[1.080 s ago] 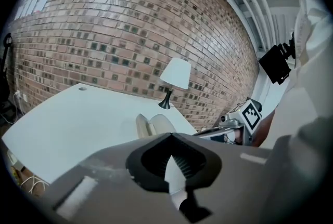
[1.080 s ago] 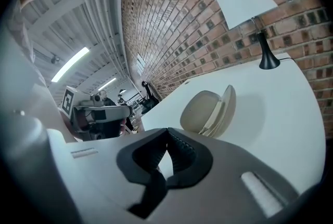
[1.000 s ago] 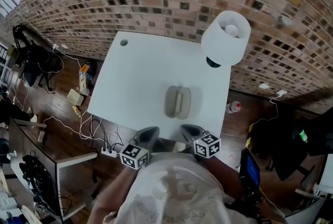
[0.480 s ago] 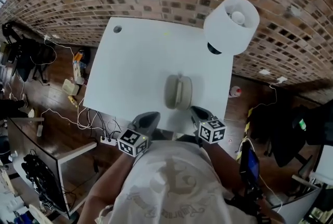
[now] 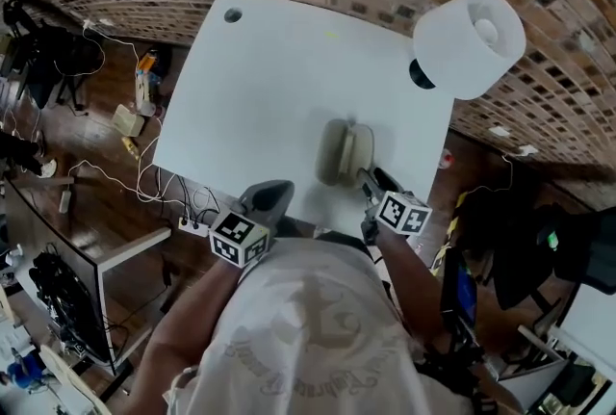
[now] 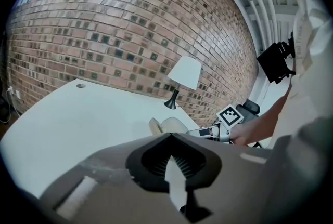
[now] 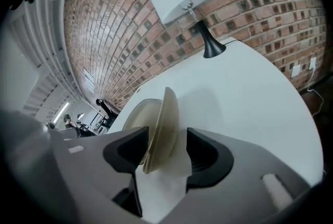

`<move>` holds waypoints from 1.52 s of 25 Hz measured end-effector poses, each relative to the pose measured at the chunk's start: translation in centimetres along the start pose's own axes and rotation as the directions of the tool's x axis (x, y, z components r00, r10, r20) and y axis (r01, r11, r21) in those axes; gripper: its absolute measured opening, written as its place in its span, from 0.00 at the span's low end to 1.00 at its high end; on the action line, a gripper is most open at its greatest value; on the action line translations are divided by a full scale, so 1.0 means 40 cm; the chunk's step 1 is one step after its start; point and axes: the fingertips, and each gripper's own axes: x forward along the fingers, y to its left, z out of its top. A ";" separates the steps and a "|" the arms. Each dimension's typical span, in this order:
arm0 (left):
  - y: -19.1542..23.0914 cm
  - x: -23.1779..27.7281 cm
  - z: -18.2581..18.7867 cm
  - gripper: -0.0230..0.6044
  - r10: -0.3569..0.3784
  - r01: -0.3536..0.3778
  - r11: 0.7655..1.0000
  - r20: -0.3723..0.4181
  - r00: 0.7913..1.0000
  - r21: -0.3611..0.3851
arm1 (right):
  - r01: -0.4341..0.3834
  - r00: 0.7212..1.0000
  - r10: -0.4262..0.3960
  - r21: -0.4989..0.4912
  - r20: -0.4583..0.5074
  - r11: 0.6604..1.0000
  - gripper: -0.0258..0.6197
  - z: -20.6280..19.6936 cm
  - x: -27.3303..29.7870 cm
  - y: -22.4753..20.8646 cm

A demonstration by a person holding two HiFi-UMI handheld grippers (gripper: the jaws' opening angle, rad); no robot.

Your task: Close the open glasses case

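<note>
Nearest the person, short of the glasses case [image 5: 345,153] and to its left, the left gripper [image 5: 272,195] hangs at the white table's [image 5: 255,86] near edge, jaws pressed together on nothing. At the case's near end sits the right gripper [image 5: 371,180]; its jaws have just been opening and now stand wide. The head view shows only that closeness. The right gripper view shows the case's raised lid between the jaws, unsqueezed. Beyond the case, to its right, stands a white lamp [image 5: 470,42].
</note>
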 end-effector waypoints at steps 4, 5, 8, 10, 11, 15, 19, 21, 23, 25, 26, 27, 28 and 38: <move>0.020 -0.003 -0.002 0.04 0.002 -0.002 1.000 -0.004 1.000 -0.016 | -0.033 0.999 0.034 0.088 -0.010 0.996 0.40 0.012 0.031 -0.007; 0.023 -0.003 -0.003 0.04 0.000 0.000 1.000 -0.006 1.000 -0.018 | -0.046 0.999 0.047 0.103 -0.011 0.994 0.37 0.014 0.038 -0.003; 0.031 0.000 -0.004 0.04 -0.008 0.008 1.000 -0.006 1.000 -0.022 | -0.055 0.998 0.057 0.099 -0.018 0.994 0.26 0.019 0.048 0.009; 0.035 0.001 -0.003 0.04 -0.012 0.012 1.000 -0.004 1.000 -0.024 | -0.028 0.999 0.030 0.048 -0.026 0.998 0.25 0.027 0.046 0.006; 0.037 0.001 -0.002 0.04 -0.014 0.014 1.000 -0.003 1.000 -0.025 | -0.011 1.000 0.012 0.006 -0.027 1.000 0.23 0.035 0.044 0.003; 0.043 -0.003 -0.002 0.04 -0.021 0.021 0.999 0.000 1.000 -0.026 | 0.033 0.998 -0.042 -0.235 -0.035 0.971 0.22 0.082 0.034 0.013; 0.052 -0.012 0.000 0.04 -0.025 0.025 0.999 0.004 1.000 -0.023 | 0.034 0.994 -0.081 -0.519 -0.069 0.854 0.22 0.102 0.040 0.058; 0.055 -0.014 0.003 0.04 -0.025 0.025 0.999 0.006 1.000 -0.022 | 0.033 0.992 -0.102 -0.620 -0.075 0.784 0.22 0.099 0.042 0.085; 0.057 -0.016 0.005 0.04 -0.027 0.027 0.999 0.008 1.000 -0.022 | 0.037 0.990 -0.121 -0.695 -0.072 0.718 0.22 0.090 0.041 0.116; 0.057 -0.015 0.006 0.04 -0.031 0.031 0.999 0.008 0.999 -0.020 | 0.043 0.989 -0.134 -0.749 -0.062 0.661 0.22 0.078 0.038 0.150; 0.055 -0.014 0.006 0.04 -0.033 0.033 0.999 0.008 0.999 -0.019 | 0.045 0.988 -0.142 -0.775 -0.058 0.631 0.23 0.070 0.037 0.163; 0.054 -0.013 0.006 0.04 -0.036 0.037 0.999 0.007 0.999 -0.018 | 0.046 0.987 -0.148 -0.800 -0.054 0.599 0.23 0.061 0.035 0.176; 0.052 -0.013 0.006 0.04 -0.040 0.040 0.999 0.006 0.999 -0.018 | 0.043 0.987 -0.151 -0.824 -0.052 0.565 0.23 0.050 0.034 0.188; 0.042 -0.008 -0.005 0.04 -0.048 0.048 0.999 -0.005 0.999 -0.017 | -0.039 0.992 -0.096 -0.919 -0.082 0.391 0.30 -0.048 0.020 0.279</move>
